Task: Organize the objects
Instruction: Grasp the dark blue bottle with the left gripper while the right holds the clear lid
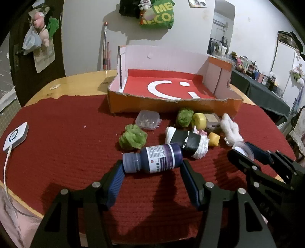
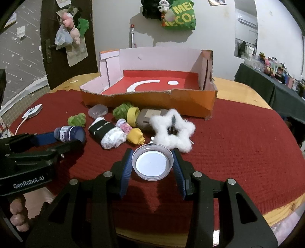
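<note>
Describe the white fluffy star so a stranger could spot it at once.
Start at the orange cardboard box on the red mat. Just in front of its right end lies the fluffy star, at the right edge of the clutter. It is the only white, star-shaped thing, with a dark hollow centre.

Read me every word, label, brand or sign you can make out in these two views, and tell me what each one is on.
"GenRobot.AI": white lettering on the left gripper body.
"ME" above "CO:": yellow letters, cut off, on the green bag hanging on the wall.
Smiley face sign, no words: white on the red floor of the cardboard box.
Dark bottle: its white label is printed, but too small to read.
White device at the mat's edge: a ring mark, no readable text.
</note>
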`<state>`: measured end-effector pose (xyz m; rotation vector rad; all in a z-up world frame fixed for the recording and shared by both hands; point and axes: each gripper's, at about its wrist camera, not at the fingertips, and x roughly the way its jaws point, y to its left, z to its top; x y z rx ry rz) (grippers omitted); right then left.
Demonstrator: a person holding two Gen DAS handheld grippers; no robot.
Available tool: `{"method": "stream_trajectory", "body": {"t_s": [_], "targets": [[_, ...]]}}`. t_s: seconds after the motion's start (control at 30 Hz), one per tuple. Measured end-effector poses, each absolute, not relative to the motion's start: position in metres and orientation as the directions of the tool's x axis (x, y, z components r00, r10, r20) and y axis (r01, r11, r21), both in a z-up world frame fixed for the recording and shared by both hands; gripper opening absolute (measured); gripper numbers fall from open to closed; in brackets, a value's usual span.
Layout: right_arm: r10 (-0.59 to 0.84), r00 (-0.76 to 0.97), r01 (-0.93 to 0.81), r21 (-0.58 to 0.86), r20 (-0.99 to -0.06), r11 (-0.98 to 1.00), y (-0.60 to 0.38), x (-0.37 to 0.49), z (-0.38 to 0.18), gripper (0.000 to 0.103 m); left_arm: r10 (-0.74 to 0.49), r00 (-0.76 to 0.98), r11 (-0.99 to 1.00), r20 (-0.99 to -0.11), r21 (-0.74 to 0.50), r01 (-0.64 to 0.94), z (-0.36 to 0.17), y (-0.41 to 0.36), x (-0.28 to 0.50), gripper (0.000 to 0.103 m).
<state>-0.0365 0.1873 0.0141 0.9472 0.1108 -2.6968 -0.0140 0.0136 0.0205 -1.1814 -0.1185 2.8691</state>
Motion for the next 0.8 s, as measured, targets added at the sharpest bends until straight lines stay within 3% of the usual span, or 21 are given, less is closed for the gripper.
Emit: {"method": "stream_trajectory", "body": {"t_s": [0.8], "targets": [[-0.305, -0.769, 0.348, 0.033, -0.562, -0.937, 0.181, -0.064, 0.063, 0.039, 0.051, -0.766, -0.998, -0.641, -0.055, -0.02, 0.05, 0.006, -0.038, 0.062]]}}
